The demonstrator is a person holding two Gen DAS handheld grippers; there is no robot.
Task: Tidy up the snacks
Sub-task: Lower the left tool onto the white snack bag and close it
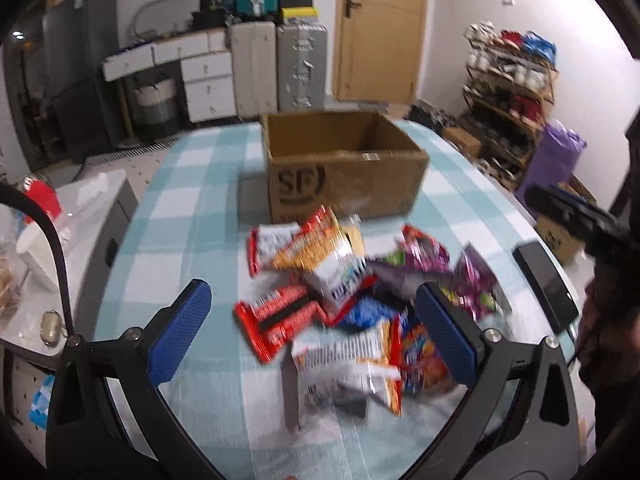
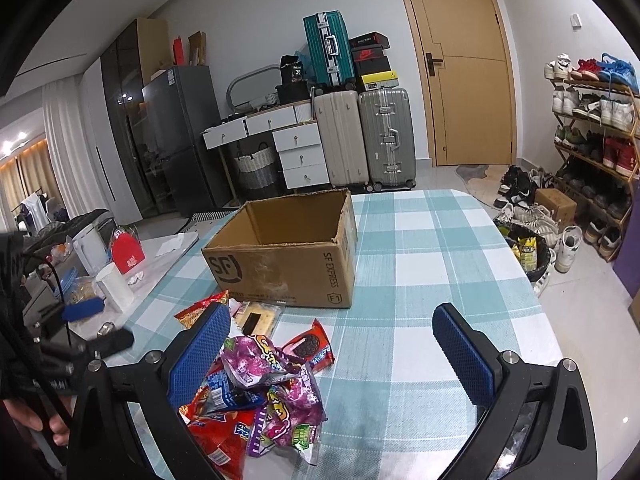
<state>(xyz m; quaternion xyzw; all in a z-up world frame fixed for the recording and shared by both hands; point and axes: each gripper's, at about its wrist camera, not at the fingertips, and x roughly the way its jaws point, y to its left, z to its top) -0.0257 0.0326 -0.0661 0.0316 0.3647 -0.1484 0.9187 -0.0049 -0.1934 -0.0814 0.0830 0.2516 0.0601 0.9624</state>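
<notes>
Snacks (image 1: 340, 304) lie in a loose heap on the checked tablecloth (image 2: 420, 240), just in front of the open cardboard box (image 2: 288, 256) — near enough, I judge, that each packet needs only a short carry into it. The box looks empty, so sorting has not begun. Left gripper (image 1: 316, 328) hangs over the heap, jaws spread wide, holding nothing. Right gripper (image 2: 332, 360) is likewise wide open and empty — poised beside the purple packets (image 2: 276, 384), probably for a first pick.
</notes>
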